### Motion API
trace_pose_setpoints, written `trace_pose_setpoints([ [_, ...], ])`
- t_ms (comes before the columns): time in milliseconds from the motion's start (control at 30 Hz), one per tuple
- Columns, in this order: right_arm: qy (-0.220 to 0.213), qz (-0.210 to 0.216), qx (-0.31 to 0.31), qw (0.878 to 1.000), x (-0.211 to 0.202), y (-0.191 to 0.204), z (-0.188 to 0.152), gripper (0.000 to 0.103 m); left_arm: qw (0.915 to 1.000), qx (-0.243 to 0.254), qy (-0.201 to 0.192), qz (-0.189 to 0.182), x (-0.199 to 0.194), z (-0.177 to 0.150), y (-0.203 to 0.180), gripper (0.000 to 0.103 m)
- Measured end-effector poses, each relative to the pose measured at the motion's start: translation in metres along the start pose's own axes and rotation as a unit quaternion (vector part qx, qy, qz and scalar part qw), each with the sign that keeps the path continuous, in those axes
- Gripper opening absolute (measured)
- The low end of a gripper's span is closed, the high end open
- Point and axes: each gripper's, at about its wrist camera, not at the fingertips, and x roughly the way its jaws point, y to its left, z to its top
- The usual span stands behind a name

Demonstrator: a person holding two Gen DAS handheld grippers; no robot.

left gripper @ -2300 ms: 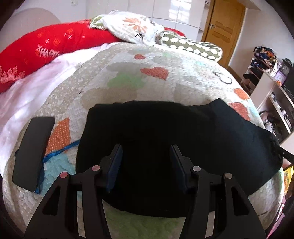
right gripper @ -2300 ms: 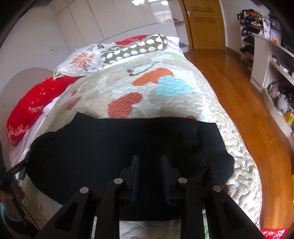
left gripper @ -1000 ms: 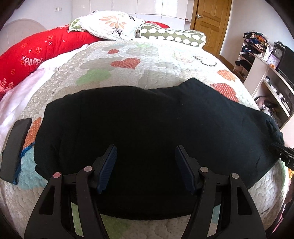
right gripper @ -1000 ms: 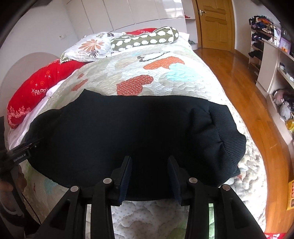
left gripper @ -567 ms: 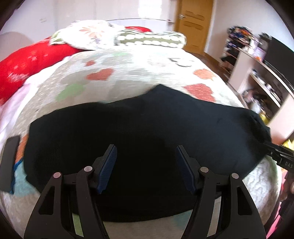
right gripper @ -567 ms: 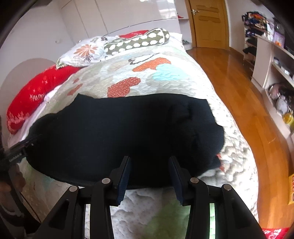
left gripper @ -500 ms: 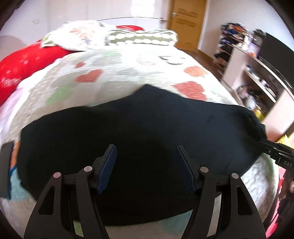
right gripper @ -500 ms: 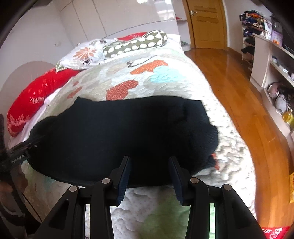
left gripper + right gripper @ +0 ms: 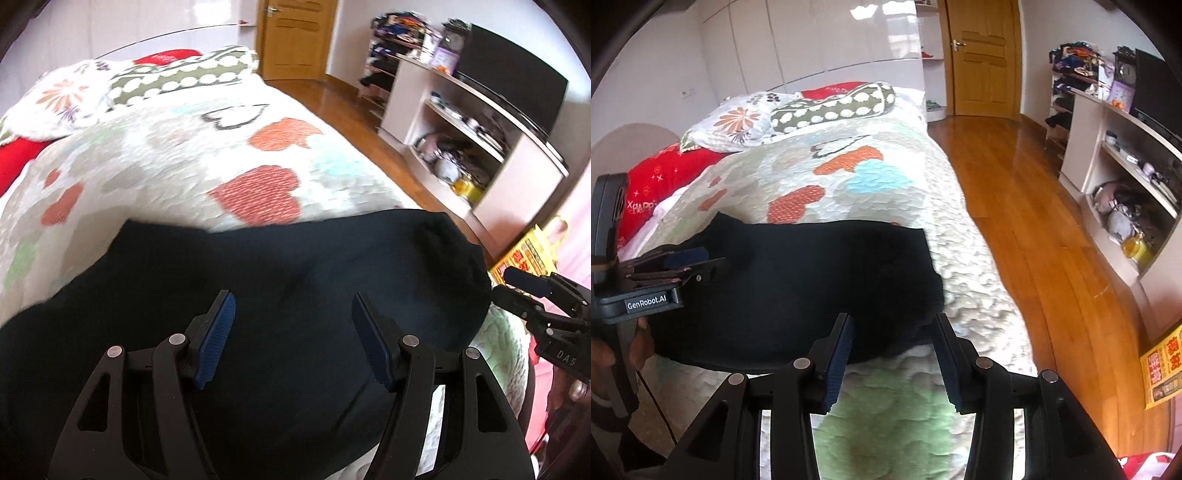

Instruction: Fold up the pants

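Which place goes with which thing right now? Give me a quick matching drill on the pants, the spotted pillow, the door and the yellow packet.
Things:
1. pants
2. spotted pillow
3. door
4. yellow packet

Places:
A. at the far end of the room, past the bed
B. down on the floor, right of the bed
C. spread across the near end of the quilt
D. at the head of the bed, beside the flowered pillow

Pairs: 1-C, 2-D, 3-A, 4-B
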Motion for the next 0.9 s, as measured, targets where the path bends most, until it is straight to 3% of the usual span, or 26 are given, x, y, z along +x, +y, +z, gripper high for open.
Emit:
trace_pose_setpoints([
  [333,0.009,0.009,0.031,0.999,0.0,-0.024,-0.01,0.046,0.9973,0.047,0.025,-0.051,0.03,0.036,-0.033,0.066],
  [567,0.023,0.07,0.085,0.994,0.009,-0.042,-0.021,0.048,0.9919,0.073,0.05,-0.092,0.058,0.057,-0.053,0.066],
  [767,0.019,0.132,0.134,0.982,0.02,-0.047,-0.022,0.06,0.9859,0.092,0.075,-0.118,0.086,0.071,-0.069,0.066],
  [900,0.02,0.155,0.153,0.976,0.035,-0.046,-0.02,0.066,0.9843,0.107,0.083,-0.113,0.103,0.075,-0.078,0.066],
])
